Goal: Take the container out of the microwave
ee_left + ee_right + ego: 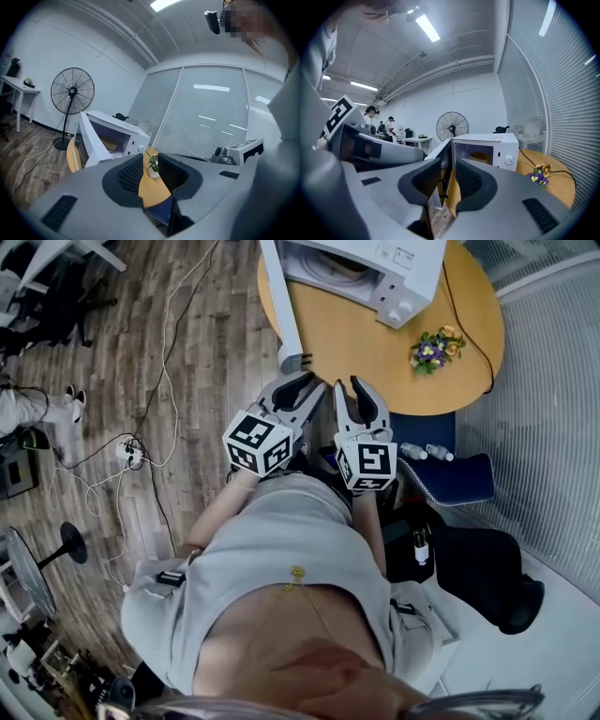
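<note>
A white microwave (375,268) stands on a round wooden table (375,352), and its door (281,310) swings out toward me. A yellowish container (480,157) sits inside the cavity; in the left gripper view the container (110,145) shows dimly behind the door (91,145). My left gripper (298,388) and right gripper (354,390) hover side by side at the table's near edge, short of the microwave. Both point at it. The left gripper (151,161) is open and holds nothing. The right gripper (449,176) is open too, with only the door's edge seen through its gap.
A small pot of flowers (436,345) stands on the table right of the microwave, by a black cable (469,315). A dark blue chair (459,474) sits at my right. Cables (141,446) run over the wooden floor at left. A pedestal fan (72,91) stands behind the table.
</note>
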